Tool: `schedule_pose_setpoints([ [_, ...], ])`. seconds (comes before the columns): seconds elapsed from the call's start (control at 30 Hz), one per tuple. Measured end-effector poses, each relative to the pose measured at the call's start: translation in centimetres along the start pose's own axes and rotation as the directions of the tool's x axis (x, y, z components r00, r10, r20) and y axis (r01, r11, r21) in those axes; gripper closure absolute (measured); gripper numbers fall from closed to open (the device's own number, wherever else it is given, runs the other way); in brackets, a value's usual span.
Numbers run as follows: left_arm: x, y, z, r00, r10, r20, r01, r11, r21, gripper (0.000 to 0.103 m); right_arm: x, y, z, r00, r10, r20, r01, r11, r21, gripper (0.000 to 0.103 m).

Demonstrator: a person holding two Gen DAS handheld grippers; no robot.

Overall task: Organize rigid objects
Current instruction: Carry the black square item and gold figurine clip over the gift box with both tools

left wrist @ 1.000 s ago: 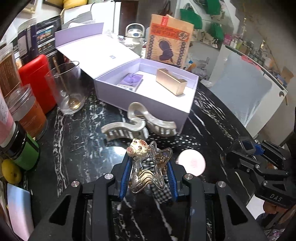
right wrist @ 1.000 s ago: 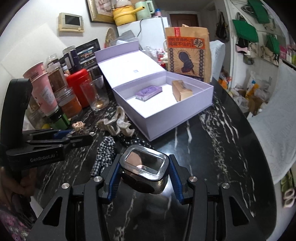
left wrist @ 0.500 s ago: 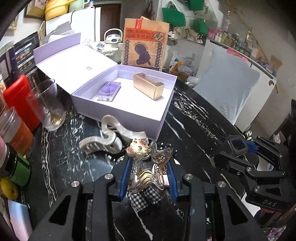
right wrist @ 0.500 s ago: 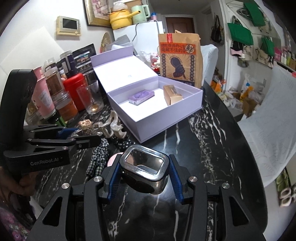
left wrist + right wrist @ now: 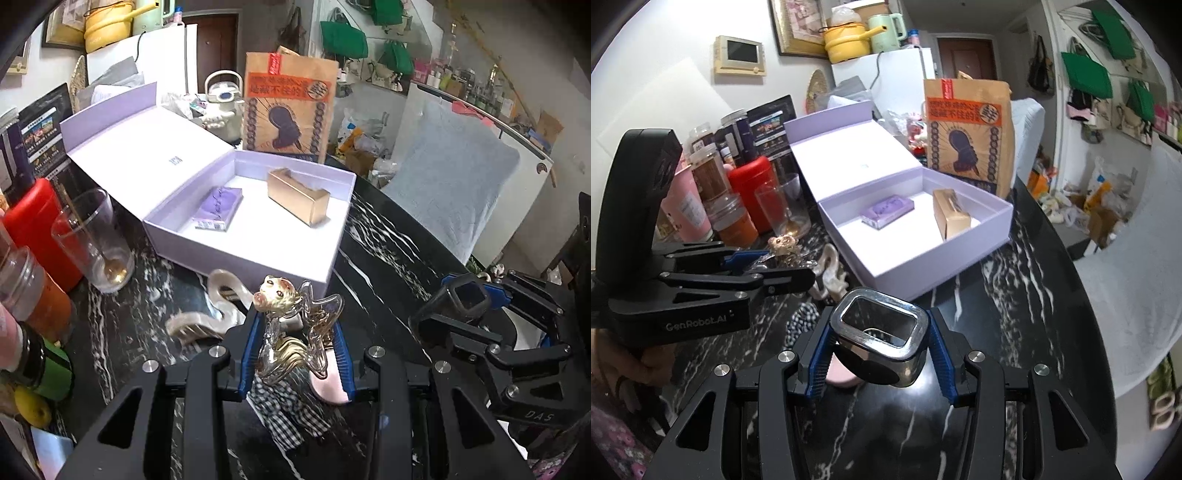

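Note:
My left gripper (image 5: 295, 350) is shut on a clear golden hair clip (image 5: 295, 332) with a small animal head, held above the table in front of the open lilac box (image 5: 258, 258). My right gripper (image 5: 879, 350) is shut on a dark metal container (image 5: 882, 339) with a silver square rim, also raised short of the box (image 5: 923, 273). Inside the box lie a purple packet (image 5: 218, 206) and a gold box (image 5: 299, 195). In the right wrist view the left gripper (image 5: 798, 269) is at left with the clip (image 5: 781, 243).
A pearly claw clip (image 5: 214, 310), a checked cloth (image 5: 284, 417) and a pink round item (image 5: 327, 384) lie on the black marble table (image 5: 388, 266). A glass (image 5: 96, 240), red canister (image 5: 33, 229) and jars crowd the left. A brown paper bag (image 5: 291, 110) stands behind the box.
Both grippers have risen and drawn back a little with their loads. The box now sits lower and more central in both views.

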State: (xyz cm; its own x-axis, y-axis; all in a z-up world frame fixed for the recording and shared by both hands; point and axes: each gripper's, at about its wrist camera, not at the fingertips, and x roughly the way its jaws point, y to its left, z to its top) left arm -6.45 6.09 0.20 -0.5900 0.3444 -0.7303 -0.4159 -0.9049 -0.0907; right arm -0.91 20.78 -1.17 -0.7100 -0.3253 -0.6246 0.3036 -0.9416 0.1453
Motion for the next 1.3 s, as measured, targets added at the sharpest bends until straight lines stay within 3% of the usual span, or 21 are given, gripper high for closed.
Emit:
schedule_pose_setpoints([
  [0.9,0.5,3.7,6.8,0.994,0.083,0.077,-0.082,0.996,-0.016,0.068,2.4,-1.5,8.4,0.997,-0.015,0.071,0.027,0.986,-0.163,0.055],
  [1.3,1.6,4.4,10.2,0.993,0.059,0.099,-0.06,0.998,0.005,0.068,4.2,-2.4,11.5,0.997,0.011,0.076,0.001,0.988,-0.154,0.055],
])
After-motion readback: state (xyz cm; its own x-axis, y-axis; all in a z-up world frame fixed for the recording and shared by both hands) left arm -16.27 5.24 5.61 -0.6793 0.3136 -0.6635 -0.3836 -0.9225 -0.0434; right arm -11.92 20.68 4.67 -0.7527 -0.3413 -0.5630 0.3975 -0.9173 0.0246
